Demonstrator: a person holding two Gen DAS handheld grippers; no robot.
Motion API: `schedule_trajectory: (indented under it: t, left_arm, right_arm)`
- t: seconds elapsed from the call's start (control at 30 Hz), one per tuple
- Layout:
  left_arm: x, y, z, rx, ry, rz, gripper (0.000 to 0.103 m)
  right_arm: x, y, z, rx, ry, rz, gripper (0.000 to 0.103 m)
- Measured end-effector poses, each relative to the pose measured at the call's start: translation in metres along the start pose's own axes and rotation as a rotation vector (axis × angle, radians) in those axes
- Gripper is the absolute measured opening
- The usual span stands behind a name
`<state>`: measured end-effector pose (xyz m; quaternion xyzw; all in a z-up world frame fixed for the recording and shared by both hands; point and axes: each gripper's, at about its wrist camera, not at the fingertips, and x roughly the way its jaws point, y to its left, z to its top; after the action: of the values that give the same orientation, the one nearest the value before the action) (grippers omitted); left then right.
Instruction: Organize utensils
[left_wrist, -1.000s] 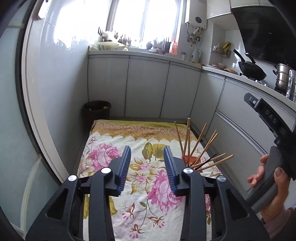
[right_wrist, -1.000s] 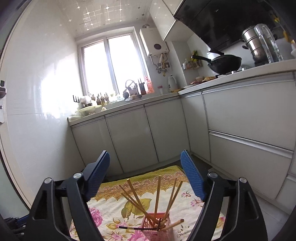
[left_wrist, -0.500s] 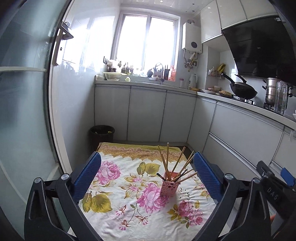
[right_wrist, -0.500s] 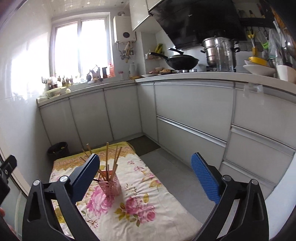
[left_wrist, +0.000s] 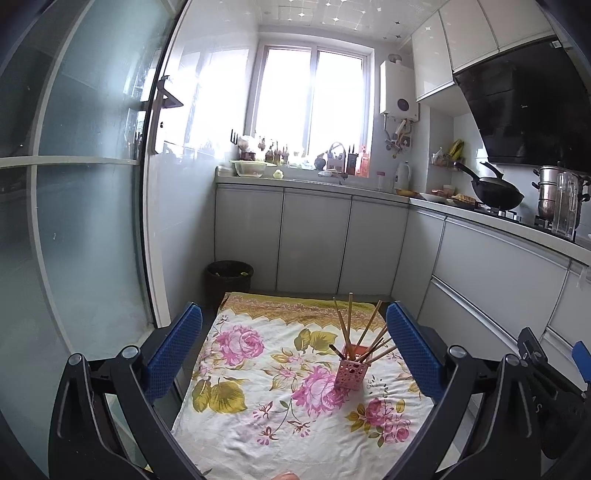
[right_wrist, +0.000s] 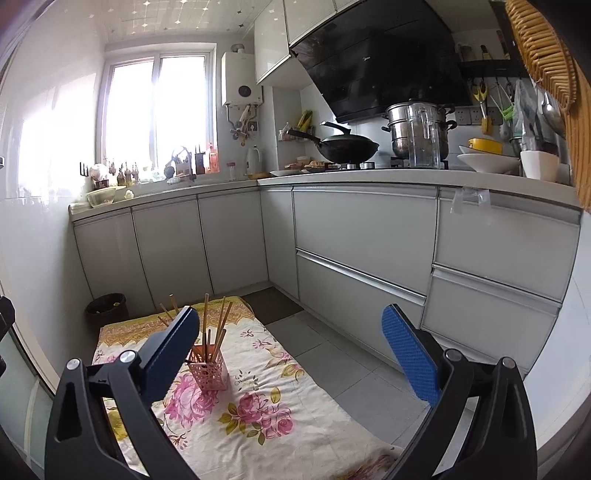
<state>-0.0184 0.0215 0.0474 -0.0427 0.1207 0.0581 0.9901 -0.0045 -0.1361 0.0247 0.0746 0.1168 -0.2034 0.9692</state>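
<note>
Chopsticks (left_wrist: 356, 332): stood bundled in the pink holder (left_wrist: 351, 374), lower centre-right, on the floral cloth (left_wrist: 258, 424).
Left gripper (left_wrist: 293, 354): spread wide, nothing between its pads.
Right gripper (right_wrist: 291, 354): released likewise, empty.
Progress: apparently finished; no loose utensils visible on the cloth.

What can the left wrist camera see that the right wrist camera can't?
Only the left wrist view shows the glass door and the left gripper, open and empty. Only the right wrist view shows the white bowls, the hanging scissors, the wicker edge and the right gripper, open and empty. Both show the pink holder of chopsticks on the flowered cloth, the bin, the wok and the window.
</note>
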Motion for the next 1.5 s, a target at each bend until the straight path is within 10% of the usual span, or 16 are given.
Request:
schedule_trajectory:
  t: [1.5]
  left_arm:
    - [-0.015,-0.008,-0.004,0.078,0.006,0.011,0.096]
  right_arm:
    - [-0.020,-0.016,-0.004,0.020,-0.009,0.018,0.096]
